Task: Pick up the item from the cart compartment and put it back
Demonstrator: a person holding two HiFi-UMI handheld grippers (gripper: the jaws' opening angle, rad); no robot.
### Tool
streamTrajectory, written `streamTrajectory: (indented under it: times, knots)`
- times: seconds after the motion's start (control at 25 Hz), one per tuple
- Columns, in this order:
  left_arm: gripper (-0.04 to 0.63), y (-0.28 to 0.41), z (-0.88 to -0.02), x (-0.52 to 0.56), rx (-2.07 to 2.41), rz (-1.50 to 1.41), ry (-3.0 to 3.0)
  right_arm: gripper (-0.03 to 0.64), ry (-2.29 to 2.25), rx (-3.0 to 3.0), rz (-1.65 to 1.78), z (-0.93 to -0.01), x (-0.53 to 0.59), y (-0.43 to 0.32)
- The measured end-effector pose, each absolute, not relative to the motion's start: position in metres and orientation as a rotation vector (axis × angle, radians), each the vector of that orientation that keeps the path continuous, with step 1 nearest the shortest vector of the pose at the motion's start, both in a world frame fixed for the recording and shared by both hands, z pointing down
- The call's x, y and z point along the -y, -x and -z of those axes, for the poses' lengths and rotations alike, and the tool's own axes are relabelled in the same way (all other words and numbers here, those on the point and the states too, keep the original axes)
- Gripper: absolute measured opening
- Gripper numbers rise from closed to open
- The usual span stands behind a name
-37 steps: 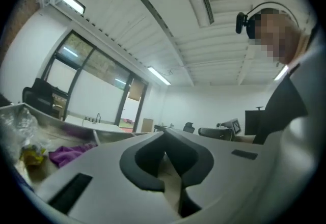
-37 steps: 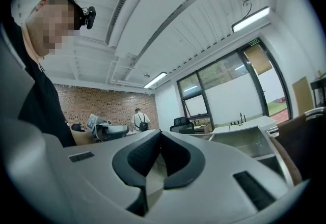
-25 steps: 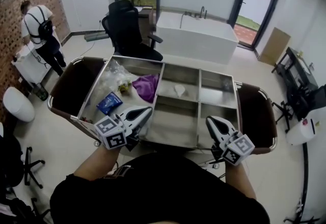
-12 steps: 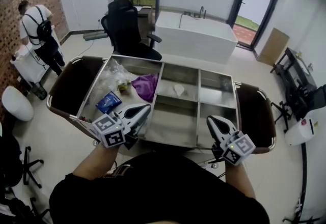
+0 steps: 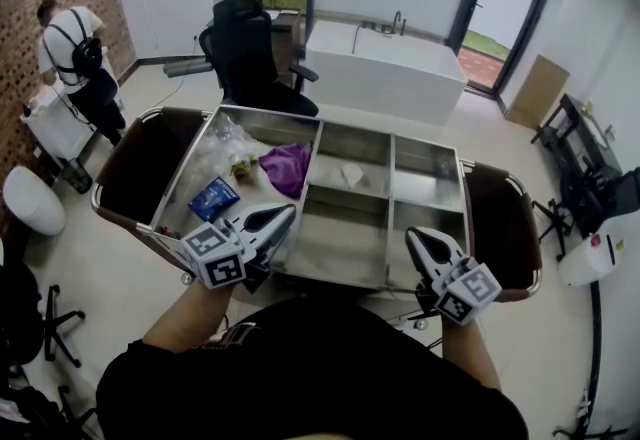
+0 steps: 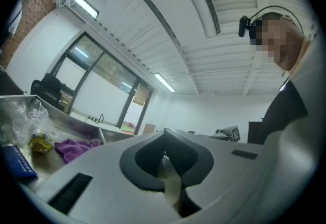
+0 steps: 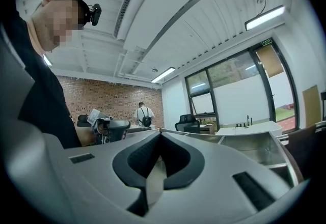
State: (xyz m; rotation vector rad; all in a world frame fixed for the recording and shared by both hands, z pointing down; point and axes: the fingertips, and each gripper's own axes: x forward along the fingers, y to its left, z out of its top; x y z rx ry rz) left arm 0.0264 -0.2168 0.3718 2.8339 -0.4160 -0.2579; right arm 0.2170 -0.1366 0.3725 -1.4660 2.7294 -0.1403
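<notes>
A steel cart (image 5: 390, 210) with several compartments stands in front of me. Its left compartment holds a purple cloth (image 5: 286, 168), a blue packet (image 5: 213, 198), a crumpled clear bag (image 5: 222, 143) and a small yellow-green item (image 5: 243, 168). A small white item (image 5: 351, 175) lies in the far middle compartment. My left gripper (image 5: 288, 212) hovers shut over the cart's near left edge, holding nothing. My right gripper (image 5: 411, 235) is shut and empty at the near right edge. The left gripper view shows the shut left gripper (image 6: 164, 135), the purple cloth (image 6: 76, 147) and the blue packet (image 6: 15, 162). The right gripper (image 7: 160, 134) points across the cart.
Brown bags hang at the cart's left end (image 5: 145, 163) and right end (image 5: 503, 223). Behind the cart are a black office chair (image 5: 245, 53) and a white tub-like counter (image 5: 385, 73). A person (image 5: 80, 58) stands at the far left by the brick wall.
</notes>
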Motion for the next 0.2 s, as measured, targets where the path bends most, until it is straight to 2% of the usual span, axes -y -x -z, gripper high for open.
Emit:
streamTrajectory:
  times: [0.2]
  knots:
    - [0.005,-0.0291,-0.3737,0.2181,0.409,0.246,-2.832,0.0,1.461,-2.736,0.138,-0.3728,0.1382,-0.2166]
